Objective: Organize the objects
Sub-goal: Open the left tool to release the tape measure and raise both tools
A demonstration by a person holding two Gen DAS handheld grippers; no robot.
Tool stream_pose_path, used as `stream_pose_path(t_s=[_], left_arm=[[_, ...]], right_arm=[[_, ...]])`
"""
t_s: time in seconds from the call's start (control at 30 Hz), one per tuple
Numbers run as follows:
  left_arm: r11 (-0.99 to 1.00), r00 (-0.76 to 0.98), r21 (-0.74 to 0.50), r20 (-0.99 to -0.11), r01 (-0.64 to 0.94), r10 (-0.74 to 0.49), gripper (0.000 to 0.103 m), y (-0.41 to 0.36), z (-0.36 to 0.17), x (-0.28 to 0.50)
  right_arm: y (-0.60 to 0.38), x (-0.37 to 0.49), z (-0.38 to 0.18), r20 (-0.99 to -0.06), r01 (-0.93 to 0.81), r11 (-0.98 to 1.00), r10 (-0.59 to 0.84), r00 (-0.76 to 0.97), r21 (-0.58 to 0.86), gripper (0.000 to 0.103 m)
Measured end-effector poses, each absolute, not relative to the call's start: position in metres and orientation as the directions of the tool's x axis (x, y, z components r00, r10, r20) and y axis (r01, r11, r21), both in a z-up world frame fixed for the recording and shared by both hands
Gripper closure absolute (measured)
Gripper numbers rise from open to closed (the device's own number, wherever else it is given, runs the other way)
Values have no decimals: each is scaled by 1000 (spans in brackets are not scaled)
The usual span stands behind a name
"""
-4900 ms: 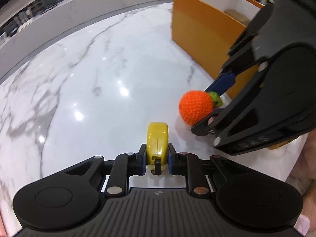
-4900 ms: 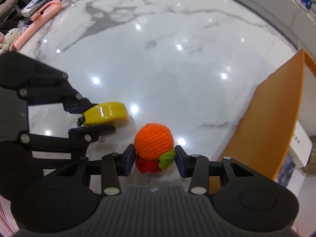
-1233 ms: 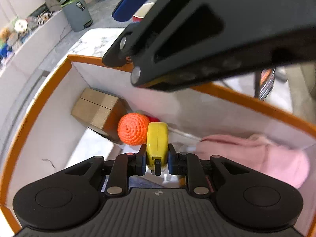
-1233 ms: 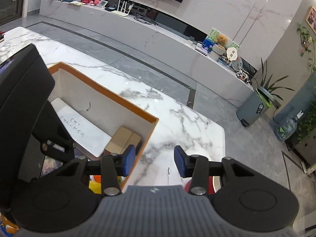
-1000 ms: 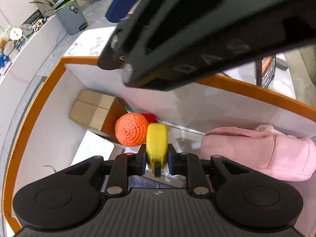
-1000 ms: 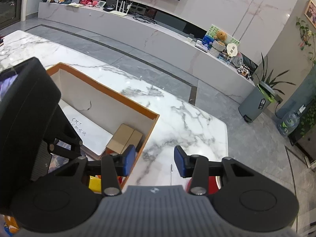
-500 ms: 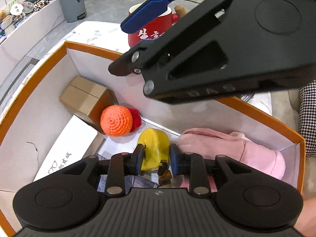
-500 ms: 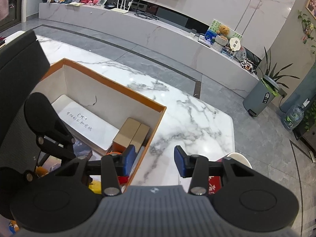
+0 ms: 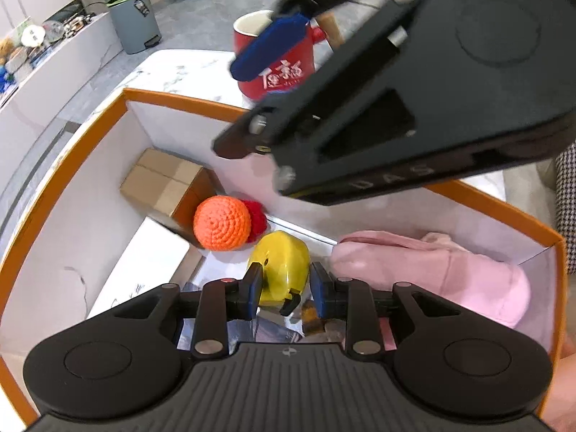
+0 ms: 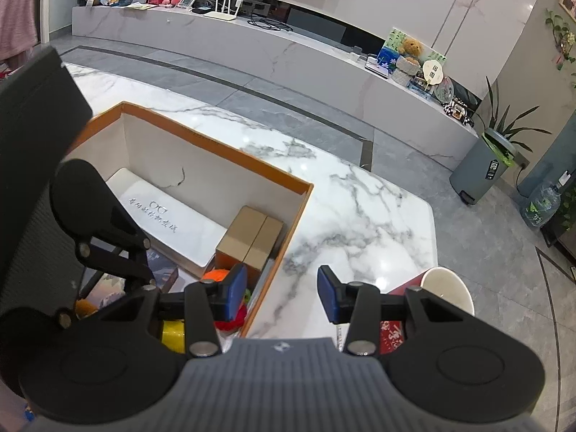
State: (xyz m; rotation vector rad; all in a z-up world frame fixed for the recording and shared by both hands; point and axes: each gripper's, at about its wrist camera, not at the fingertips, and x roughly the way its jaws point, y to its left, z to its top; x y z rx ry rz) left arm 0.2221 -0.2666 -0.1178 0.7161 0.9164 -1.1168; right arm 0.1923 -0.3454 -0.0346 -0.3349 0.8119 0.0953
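Inside the orange box (image 9: 90,133), the yellow tape measure (image 9: 280,270) lies beside the crocheted orange (image 9: 222,223), released between the left gripper (image 9: 282,289)'s parted pads; right gripper (image 10: 282,293) empty, open; both items apparently stowed.

Right gripper (image 10: 282,295) jaws apart, nothing between them, above marble table (image 10: 360,223) beside orange box (image 10: 201,136). Box holds cardboard carton (image 10: 252,239), white case (image 10: 169,219).

red mug (image 9: 277,68): partly hidden by right hand-held gripper (image 9: 273,82) | lettering blurred
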Motion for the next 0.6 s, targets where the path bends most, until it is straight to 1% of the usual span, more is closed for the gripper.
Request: stream_pose_path(t_s=[0.13,0.27,0.37,0.43,0.53,0.6], left_arm=[[321,145,-14,-873,947,-466,67,-257,-109,223],[364,199,12,-853,931,-482,67,-237,-95,207],[417,232,0,-830,909,-507,67,-223,-80,199],[454,265,-6,-805,891,-531,67,-217,-71,202],[529,348,-4,-748,849,-565,60,-203,-53,201],[572,401,-6,-706,820,-583,57,-185,-36,190]], right_arm=[[-345,187,-32,-731,-215,945,-34,681,-244,58],[-343,181,-29,-736,-206,954,-22,676,-218,58],[-339,173,-22,-737,-205,958,-10,676,-202,58],[-334,165,-13,-733,-207,960,2,681,-189,58],[-327,152,1,-722,-199,968,28,692,-153,57],[-321,142,12,-711,-189,974,46,702,-124,57]])
